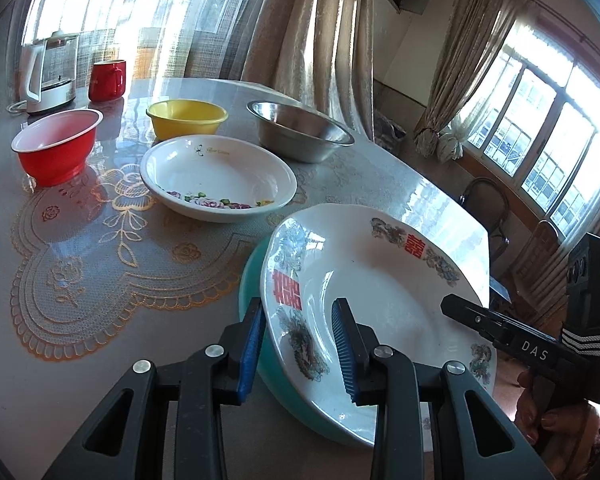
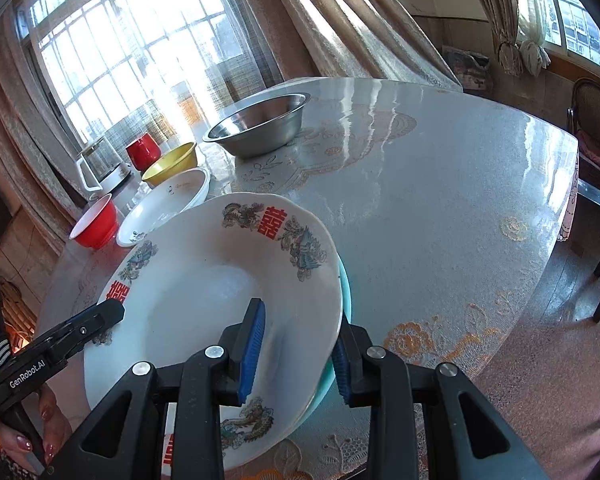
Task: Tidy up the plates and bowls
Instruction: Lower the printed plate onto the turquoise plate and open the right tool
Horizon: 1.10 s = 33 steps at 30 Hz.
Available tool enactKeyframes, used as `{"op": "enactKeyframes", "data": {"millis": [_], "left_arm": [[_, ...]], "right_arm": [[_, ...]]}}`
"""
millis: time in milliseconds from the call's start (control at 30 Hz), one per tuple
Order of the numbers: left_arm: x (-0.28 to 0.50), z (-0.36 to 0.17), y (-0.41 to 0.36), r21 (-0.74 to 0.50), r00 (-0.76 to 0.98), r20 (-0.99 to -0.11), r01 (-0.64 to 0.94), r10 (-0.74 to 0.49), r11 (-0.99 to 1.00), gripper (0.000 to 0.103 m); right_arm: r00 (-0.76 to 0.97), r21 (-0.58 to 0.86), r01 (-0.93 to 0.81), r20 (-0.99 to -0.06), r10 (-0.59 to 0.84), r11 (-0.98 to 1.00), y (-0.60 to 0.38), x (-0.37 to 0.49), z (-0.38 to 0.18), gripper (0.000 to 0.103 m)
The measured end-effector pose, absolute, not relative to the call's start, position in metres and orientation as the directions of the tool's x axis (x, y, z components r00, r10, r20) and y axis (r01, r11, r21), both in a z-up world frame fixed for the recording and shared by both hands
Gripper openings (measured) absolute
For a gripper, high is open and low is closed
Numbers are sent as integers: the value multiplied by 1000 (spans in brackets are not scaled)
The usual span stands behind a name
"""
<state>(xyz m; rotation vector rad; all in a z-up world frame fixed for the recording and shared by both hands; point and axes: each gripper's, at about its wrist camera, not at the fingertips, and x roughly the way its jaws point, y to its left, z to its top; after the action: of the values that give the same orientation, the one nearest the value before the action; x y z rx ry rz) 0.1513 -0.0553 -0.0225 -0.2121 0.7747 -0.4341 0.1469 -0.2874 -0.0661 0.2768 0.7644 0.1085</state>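
— What's on the bench (image 1: 100, 272)?

— A lace-patterned cover under a glossy sheet. Biggest thing on it is the white plate (image 1: 364, 280) with red double-happiness characters and dragon-and-phoenix prints on its rim. It sits tilted over a teal plate (image 1: 252, 276) near the bench's front edge.

— Who has hold of it?

— Both. The left gripper (image 1: 298, 350) has its blue pads partly open, straddling the white plate's left rim, one pad outside, one inside. Whether they actually press it, I can't tell. The right gripper (image 2: 298, 354) does the same at the opposite rim, jaws partly apart, the rim running between the pads; contact there is also unclear.

— Any writing?

— "DAS" on the side of the right gripper, "GenRobot.AI" on the left one. The floral plate (image 1: 218, 178) further back has a small gold logo, too small to read.

— And the rest?

— Steel bowl (image 1: 300, 130) at the back right, yellow bowl (image 1: 186, 118) beside it, red bowl (image 1: 56, 144) to the left. Behind them a kettle (image 1: 50, 76) and a red mug (image 1: 108, 80).
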Motion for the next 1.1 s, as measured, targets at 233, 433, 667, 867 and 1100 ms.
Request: {"op": "enactKeyframes", "data": {"millis": [233,433,667,867,1100], "left_arm": [[156,-23,-59,-337,622,-637,307,-455,890,34],[154,-24,-61,-332,623,-637,309,-453,891,33],[153,-23,-60,-329,629,-634,307,-449,893,37],[147,-12,-44,-314,722,-571,247,-391,917,63],[150,-5,-22,-307,806,-528,113,-267,945,87]], "right_arm": [[751,224,19,-646,134,974,-292,131,-52,32],[738,188,12,-665,118,982,-287,133,-54,21],[748,208,22,-653,122,978,-289,131,-56,23],[790,237,22,-600,128,971,-294,120,-43,32],[803,221,27,-586,110,975,-291,124,-34,39]]}}
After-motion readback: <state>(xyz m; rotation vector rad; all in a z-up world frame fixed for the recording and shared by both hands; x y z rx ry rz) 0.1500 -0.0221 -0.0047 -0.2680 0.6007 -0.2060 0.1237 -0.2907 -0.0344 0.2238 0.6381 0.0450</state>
